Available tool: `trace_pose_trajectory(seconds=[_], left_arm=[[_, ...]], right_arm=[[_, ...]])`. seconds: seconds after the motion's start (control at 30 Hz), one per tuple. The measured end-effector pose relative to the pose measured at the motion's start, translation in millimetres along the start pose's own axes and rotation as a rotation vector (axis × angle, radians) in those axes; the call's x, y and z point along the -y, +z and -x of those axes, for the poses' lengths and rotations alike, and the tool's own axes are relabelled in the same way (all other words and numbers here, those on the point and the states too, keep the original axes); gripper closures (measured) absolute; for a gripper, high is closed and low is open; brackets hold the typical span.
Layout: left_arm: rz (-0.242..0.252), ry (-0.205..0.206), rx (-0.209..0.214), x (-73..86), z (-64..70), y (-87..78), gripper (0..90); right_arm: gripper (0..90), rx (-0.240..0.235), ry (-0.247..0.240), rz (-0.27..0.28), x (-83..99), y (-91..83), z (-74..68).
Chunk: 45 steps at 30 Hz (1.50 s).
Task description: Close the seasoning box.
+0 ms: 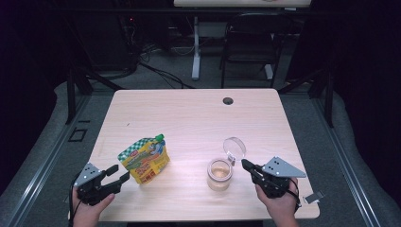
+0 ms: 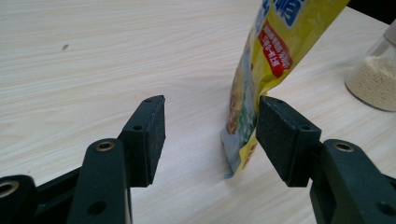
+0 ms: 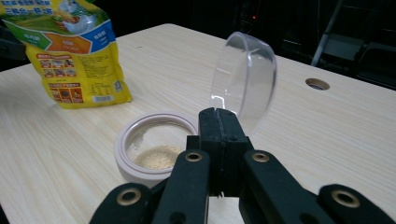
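Two hand-held grippers: left hand-held gripper (image 1: 118,178) jaws spread wide; right hand-held gripper (image 3: 219,122) jaws pressed together beside the hinged clear lid (image 3: 245,77).
Pouch: yellow spouted pouch (image 1: 144,158) stands on tabletop (image 1: 189,113); left gripper view shows its bottom corner at one pad.
Jar: open jar (image 1: 220,174), right gripper view shows tan powder (image 3: 159,157) inside.
Writing: pouch print too small to read.
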<state>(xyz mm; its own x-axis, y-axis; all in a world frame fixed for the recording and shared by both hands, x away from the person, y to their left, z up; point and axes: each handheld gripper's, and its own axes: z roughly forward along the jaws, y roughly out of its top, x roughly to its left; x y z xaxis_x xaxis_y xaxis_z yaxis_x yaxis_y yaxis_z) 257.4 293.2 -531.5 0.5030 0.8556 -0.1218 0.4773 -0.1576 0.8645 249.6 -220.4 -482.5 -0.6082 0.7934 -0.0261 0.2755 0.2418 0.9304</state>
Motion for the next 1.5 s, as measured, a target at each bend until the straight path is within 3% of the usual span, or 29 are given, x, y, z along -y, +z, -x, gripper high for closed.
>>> trace_pose_trajectory(seconds=[0.13,0.33,0.67,0.93,1.5], left_arm=[[0.005,-0.016,-0.021,1.6,-5.0,0.0,42.9],[0.018,-0.009,-0.017,1.4,-3.7,-1.9,43.2],[0.028,-0.018,-0.036,1.1,-5.0,-5.6,43.4],[0.030,-0.026,-0.053,1.8,-7.9,-6.0,43.4],[0.002,-0.030,-0.074,4.5,-12.6,-1.1,43.3]], right_arm=[[90.0,0.030,0.025,0.001,0.9,-4.6,7.9],[90.0,0.064,0.056,0.008,2.3,-10.2,17.3],[90.0,0.131,0.085,0.007,8.1,-5.2,27.0],[90.0,0.135,0.095,-0.002,8.8,4.1,33.1],[90.0,0.110,0.083,-0.028,5.7,25.8,27.7]])
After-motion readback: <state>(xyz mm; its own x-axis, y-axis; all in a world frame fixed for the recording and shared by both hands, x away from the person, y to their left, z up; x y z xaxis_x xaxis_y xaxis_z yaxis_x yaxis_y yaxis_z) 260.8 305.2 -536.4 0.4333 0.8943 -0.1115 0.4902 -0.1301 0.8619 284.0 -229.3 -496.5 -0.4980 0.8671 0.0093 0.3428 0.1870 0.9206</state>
